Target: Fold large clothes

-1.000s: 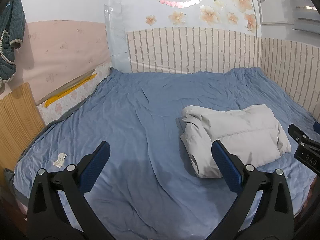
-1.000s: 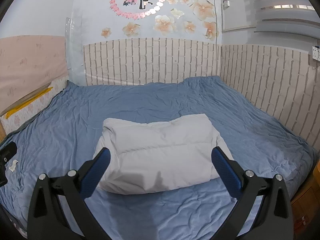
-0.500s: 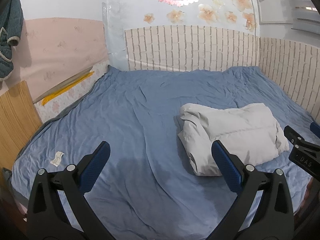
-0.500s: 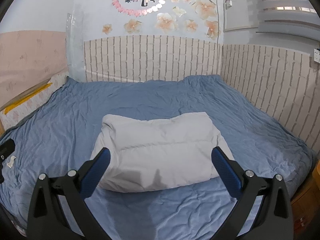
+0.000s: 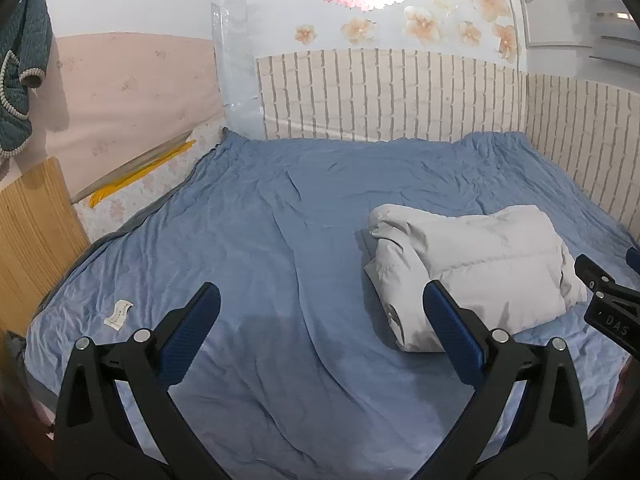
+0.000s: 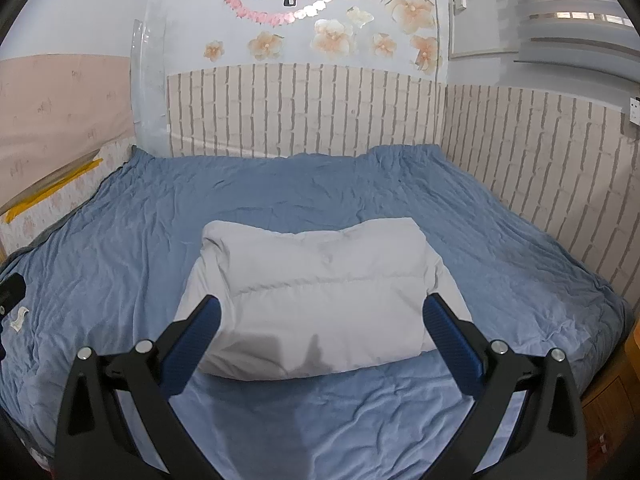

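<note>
Fingers of the right gripper [image 6: 320, 320] are gaping wide and empty, straddling the folded white jacket [image 6: 320, 296] lying crosswise just ahead on the blue sheet [image 6: 120, 240]; the left gripper [image 5: 320, 312], equally spread and empty, is hanging farther off beside the jacket.

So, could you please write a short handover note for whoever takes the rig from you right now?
Left gripper: open, holding nothing, above bare sheet left of the jacket.
Right gripper: open, holding nothing, facing the jacket's near edge.
Jacket: pale grey puffer, folded into a compact bundle on the right half of the bed, touched by neither gripper.
Done: the fold looks finished, with no sleeve or hem hanging out in either view.
Left: probably nothing beyond a tidy-up if the left end has slackened. No other garment lies on the bed; only a small paper tag near the left edge.
</note>
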`<state>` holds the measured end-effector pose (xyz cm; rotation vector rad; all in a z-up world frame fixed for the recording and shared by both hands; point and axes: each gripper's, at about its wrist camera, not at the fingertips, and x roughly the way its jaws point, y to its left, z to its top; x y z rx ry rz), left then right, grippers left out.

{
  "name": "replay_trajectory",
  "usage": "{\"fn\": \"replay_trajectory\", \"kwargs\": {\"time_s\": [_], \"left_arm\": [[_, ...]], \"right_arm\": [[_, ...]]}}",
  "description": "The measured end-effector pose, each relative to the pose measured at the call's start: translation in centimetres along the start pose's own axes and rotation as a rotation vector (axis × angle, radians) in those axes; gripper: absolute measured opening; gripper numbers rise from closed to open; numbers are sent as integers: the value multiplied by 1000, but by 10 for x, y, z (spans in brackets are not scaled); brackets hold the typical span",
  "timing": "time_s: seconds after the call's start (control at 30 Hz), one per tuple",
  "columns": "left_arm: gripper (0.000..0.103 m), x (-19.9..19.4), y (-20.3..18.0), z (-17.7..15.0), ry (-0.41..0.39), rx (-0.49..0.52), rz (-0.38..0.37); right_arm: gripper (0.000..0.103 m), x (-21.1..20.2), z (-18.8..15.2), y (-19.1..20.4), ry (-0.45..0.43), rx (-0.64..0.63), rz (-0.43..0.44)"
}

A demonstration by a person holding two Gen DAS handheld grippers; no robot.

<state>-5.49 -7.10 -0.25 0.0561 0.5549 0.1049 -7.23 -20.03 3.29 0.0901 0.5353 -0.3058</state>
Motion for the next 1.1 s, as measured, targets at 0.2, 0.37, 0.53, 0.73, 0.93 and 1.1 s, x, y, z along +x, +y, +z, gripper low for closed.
{"fn": "replay_trajectory", "kwargs": {"time_s": [0.2, 0.37, 0.53, 0.73, 0.93, 1.1], "left_arm": [[100, 3, 2, 0, 11, -13, -3], [100, 6, 3, -1, 18, -13, 7], [100, 7, 4, -2, 21, -11, 12], [100, 4, 3, -4, 23, -11, 21], [100, 4, 3, -3, 24, -6, 27], [100, 7, 4, -3, 40, -15, 26]], "right_arm": [[101, 2, -1, -1, 5, 2, -1], [101, 5, -2, -2, 7, 2, 0], [101, 6, -2, -3, 9, 2, 2], [101, 7, -3, -4, 9, 2, -3], [101, 7, -5, -2, 11, 12, -14], [101, 7, -8, 0, 12, 17, -17]]}}
